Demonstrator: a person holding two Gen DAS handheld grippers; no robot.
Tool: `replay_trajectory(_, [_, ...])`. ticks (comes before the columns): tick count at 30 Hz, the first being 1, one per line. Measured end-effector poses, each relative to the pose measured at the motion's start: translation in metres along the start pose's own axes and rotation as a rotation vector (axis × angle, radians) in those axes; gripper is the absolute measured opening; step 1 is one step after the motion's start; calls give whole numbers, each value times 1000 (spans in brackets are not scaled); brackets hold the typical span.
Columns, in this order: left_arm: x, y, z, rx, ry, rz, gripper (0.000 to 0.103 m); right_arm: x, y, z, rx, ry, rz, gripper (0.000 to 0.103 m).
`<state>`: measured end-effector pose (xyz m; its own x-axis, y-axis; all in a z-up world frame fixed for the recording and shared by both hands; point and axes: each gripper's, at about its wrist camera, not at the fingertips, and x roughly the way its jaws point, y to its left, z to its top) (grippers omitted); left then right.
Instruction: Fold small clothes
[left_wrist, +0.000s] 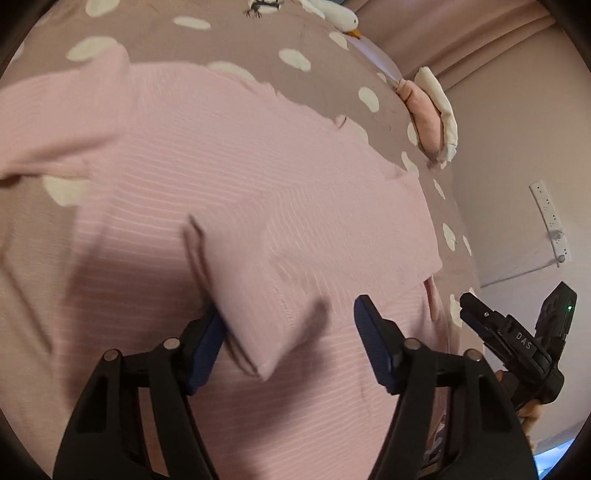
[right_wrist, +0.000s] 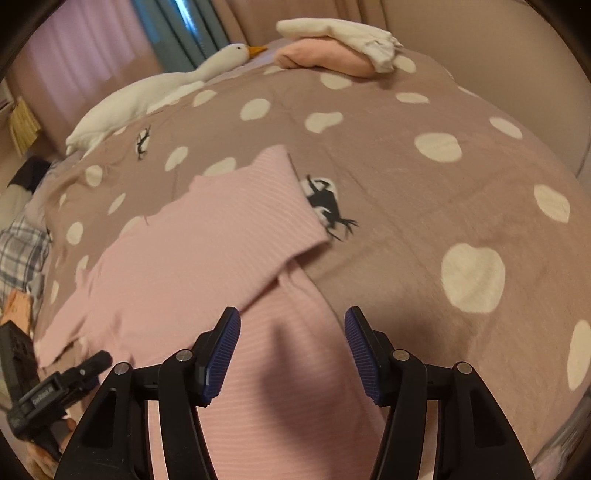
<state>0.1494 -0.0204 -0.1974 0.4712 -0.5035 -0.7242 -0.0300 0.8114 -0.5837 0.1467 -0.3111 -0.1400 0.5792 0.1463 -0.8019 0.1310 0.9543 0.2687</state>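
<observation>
A pink ribbed garment (left_wrist: 221, 166) lies spread on the dotted bedspread (left_wrist: 314, 48). One folded sleeve (left_wrist: 258, 295) lies across its body. My left gripper (left_wrist: 290, 347) hovers over that sleeve with its jaws apart; the cuff end sits between them, against the left pad (left_wrist: 207, 350) and away from the right pad. In the right wrist view, my right gripper (right_wrist: 291, 354) stands open above the garment's (right_wrist: 207, 240) lower part, with nothing pinched. A second sleeve (right_wrist: 266, 206) is folded over there.
A stack of folded pink and white clothes (right_wrist: 332, 51) sits at the far edge of the bedspread (right_wrist: 406, 203). A white goose plush (right_wrist: 166, 85) lies at the back left. A plaid cloth (right_wrist: 22, 243) hangs off the left side. A wall with a power strip (left_wrist: 550, 221) stands to the right.
</observation>
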Motion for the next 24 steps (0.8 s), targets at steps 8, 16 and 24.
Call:
replay_trajectory(8, [16, -5, 3, 27, -12, 23, 27, 3, -17, -4, 50, 7, 6, 59])
replay_trajectory(16, [-11, -23, 25, 73, -84, 96, 5, 4, -25, -3, 61, 6, 3, 59])
replay_trajectory(24, [-79, -59, 66, 142, -234, 99, 5, 14, -29, 14, 79, 24, 54, 59])
